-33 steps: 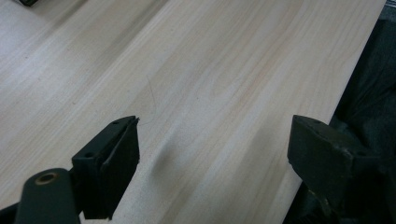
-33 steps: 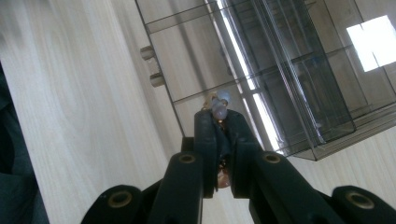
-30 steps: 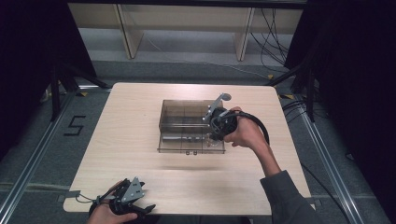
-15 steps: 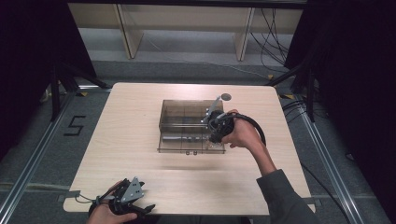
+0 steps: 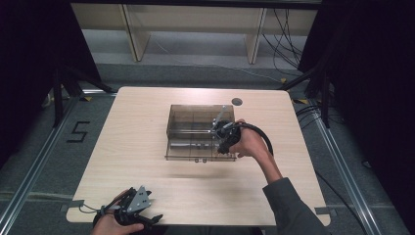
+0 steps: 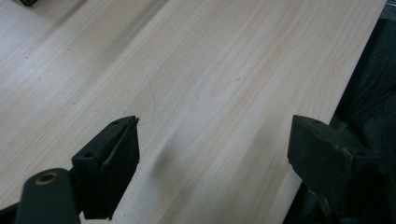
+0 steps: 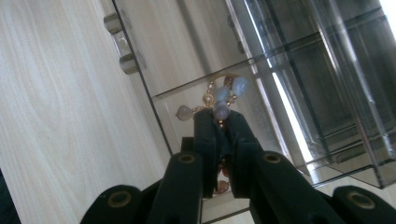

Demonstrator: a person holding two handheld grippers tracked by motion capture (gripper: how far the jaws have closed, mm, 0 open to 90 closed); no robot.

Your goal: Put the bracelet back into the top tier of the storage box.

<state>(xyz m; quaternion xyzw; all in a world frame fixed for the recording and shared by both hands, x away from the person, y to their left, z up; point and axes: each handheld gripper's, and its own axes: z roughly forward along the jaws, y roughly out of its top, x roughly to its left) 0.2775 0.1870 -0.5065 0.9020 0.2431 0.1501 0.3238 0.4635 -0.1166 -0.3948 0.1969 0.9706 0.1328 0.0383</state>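
The light wooden table [image 5: 147, 147] carries a clear smoky acrylic organizer box [image 5: 188, 128], divided into compartments, standing just past the table's centre toward 1 o'clock. In the right gripper view two small silver knobs [image 7: 120, 44] sit on the box's outer wall at about 10 o'clock from the jaws.

The right hand [image 5: 252, 144] reaches in from 5 o'clock and holds the right gripper [image 5: 224, 138] at the box's 3 o'clock end, over its near-right corner, with a black cable [image 5: 262, 137] looping over the wrist. In the right gripper view the right gripper [image 7: 223, 122] has its jaws pressed nearly together, pinching a piece of beaded jewellery [image 7: 223, 95]: pale blue-white and pinkish beads on gold-coloured links fan out just beyond the tips at 12 o'clock, and another bead shows below between the jaws. The jewellery hangs over a compartment at the box's edge; whether it touches the floor of it I cannot tell.

The left hand [image 5: 110, 225] rests at the table's 7 o'clock corner with the left gripper [image 5: 139, 211]. In its own view the left gripper [image 6: 215, 149] has its jaws spread wide over bare wood, nothing between them.
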